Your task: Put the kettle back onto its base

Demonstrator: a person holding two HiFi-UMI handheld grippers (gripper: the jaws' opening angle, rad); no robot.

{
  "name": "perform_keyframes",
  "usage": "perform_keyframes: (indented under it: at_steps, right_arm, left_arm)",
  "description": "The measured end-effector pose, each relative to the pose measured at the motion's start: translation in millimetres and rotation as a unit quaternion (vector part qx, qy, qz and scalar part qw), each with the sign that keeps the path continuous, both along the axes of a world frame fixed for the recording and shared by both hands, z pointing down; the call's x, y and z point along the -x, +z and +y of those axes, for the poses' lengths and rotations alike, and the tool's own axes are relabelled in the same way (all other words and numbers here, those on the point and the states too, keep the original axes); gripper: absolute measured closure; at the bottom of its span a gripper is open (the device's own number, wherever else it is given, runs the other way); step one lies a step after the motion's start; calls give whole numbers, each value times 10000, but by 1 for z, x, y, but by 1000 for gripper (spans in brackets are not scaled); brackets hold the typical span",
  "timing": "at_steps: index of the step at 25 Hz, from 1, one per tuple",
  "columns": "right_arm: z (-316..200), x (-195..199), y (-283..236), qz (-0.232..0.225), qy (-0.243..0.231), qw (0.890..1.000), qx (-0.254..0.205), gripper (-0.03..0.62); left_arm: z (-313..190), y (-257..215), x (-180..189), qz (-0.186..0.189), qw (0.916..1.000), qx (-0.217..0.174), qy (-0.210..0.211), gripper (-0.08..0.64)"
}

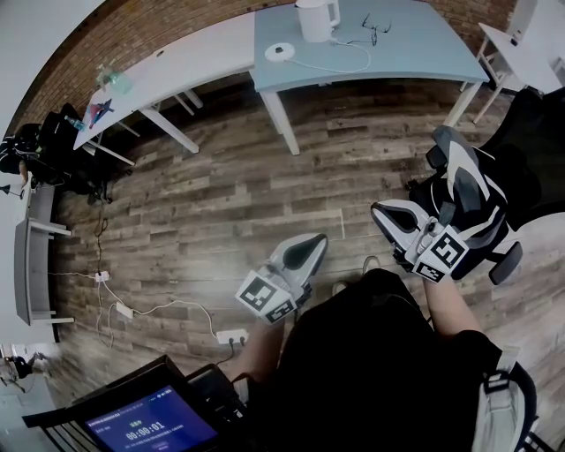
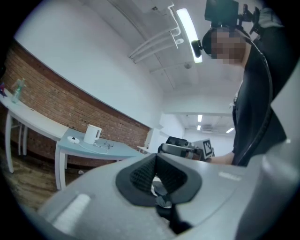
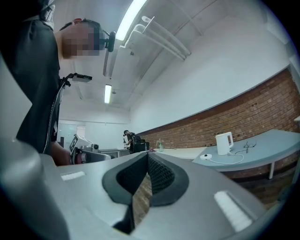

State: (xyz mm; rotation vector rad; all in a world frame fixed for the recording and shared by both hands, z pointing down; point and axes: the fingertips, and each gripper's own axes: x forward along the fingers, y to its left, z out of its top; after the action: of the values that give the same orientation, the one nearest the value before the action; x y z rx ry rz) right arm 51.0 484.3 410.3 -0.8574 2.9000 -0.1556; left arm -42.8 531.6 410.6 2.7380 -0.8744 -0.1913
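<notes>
Pressed together tip to tip on nothing at the left gripper [image 2: 155, 155], and likewise shut and empty at the right gripper [image 3: 146, 154], all 4 jaws aimed across the wooden floor [image 1: 265, 177]. Held out side by side and apart in front of a person in dark clothing, well short of the pale blue table [image 1: 415, 62]. Over on that table, upright just beside the round white base [image 1: 279, 51] and not on it, the white kettle [image 1: 316, 19], with a thin white cord [image 1: 335, 70] looping from the base and 1 pair of glasses [image 1: 375, 31] near the kettle's other side.
</notes>
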Motion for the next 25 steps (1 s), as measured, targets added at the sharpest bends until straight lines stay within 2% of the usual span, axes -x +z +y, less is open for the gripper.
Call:
perform_keyframes:
  at_steps: [6,14,25]
  right_arm:
    - [2,8,0,189,-127,9997,-25,586]
    - [-3,20,-12,195,-237,9995,-109,586]
    - [-10,6,-7,350,-89,9992,-160,588]
  left_arm:
    - [1,0,5,96,9999,-49,-54,555]
    - [-2,2,12,171,9998,-46,-92,555]
    - [-10,1,-5,256,9994,-55,244,555]
